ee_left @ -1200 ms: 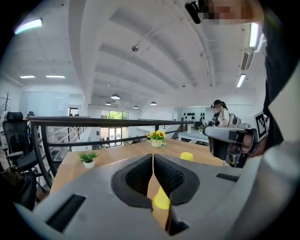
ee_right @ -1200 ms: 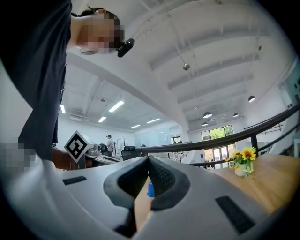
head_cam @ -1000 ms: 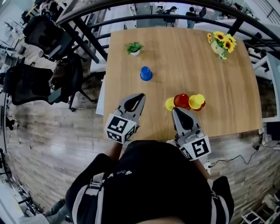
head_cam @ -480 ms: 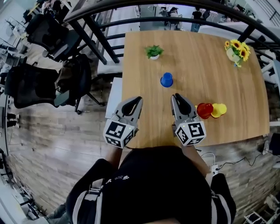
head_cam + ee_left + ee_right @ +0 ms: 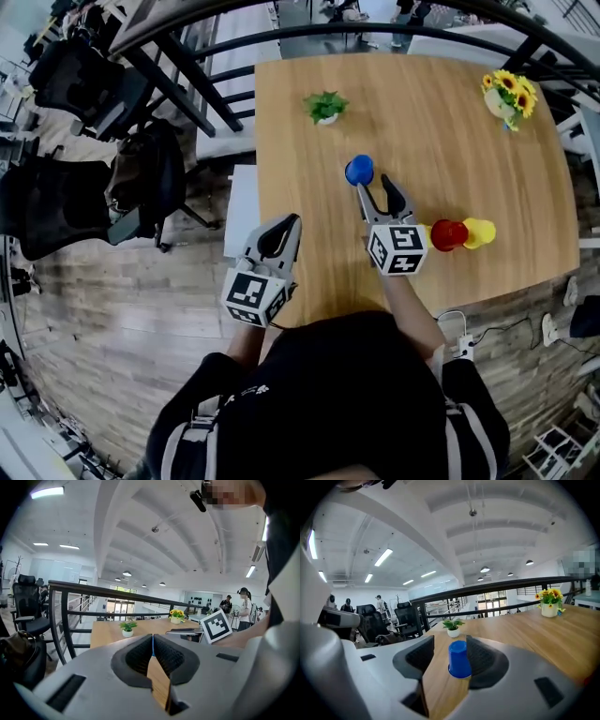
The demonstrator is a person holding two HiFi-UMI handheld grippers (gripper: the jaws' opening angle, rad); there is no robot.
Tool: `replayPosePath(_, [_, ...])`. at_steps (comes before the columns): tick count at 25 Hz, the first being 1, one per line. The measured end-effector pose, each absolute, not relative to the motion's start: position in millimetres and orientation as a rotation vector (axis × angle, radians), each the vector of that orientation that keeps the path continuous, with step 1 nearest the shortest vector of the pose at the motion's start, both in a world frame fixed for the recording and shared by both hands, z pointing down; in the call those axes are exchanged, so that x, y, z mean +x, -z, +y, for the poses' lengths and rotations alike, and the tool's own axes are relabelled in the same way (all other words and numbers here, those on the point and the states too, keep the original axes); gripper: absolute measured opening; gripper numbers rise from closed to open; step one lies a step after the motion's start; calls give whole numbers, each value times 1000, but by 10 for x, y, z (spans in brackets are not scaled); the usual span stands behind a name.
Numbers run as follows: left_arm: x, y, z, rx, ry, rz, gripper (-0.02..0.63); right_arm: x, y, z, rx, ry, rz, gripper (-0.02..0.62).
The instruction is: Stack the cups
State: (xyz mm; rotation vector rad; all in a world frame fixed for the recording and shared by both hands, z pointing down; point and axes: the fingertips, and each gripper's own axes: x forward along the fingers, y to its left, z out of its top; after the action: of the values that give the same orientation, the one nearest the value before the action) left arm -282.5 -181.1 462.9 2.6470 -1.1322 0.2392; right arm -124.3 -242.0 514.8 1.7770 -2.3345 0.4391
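A blue cup (image 5: 359, 170) stands upside down near the middle of the wooden table (image 5: 469, 159). My right gripper (image 5: 375, 186) is open, its tips just short of this cup. In the right gripper view the blue cup (image 5: 459, 659) shows between the two fingers, nearer the right one, and my right gripper (image 5: 450, 644) grips nothing. A red cup (image 5: 448, 234) and a yellow cup (image 5: 478, 231) lie together to the right of that gripper's marker cube. My left gripper (image 5: 292, 221) is shut and empty at the table's near left edge; in its own view my left gripper (image 5: 153, 641) has its pads together.
A small potted plant (image 5: 325, 106) stands at the far left of the table and a vase of sunflowers (image 5: 506, 94) at the far right corner. A black railing (image 5: 187, 84) and office chairs (image 5: 84, 178) lie to the left. The table's near edge runs close to my body.
My right gripper has moved forward and left from beside the red and yellow cups to the blue cup, and its jaws now stand apart. The left gripper has stayed at the table's edge.
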Motion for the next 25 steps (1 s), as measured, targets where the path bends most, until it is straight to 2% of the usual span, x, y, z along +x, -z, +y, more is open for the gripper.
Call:
replayPosePath(9, [-2855,-4751,-1893,2615,-225,-1102,17,-1245,-5592,-2850,1744,-440,-2202,232])
replayPosePath(15, [-3003,-4812,-1967,2577,-224,-1143,17,-1201,-5762,-2955,1720,-452,-2150,229])
replayPosePath(19, [-3027,-4812,-1971,2573,-226,-1158,17,-1258,-5600,-2885,1712,-440,-2201,227])
replayPosePath(25, [-2926,-4693,-1891,2598,-212,-1177,17,-1457,-4904,-2631,1660,-377,-2412,227])
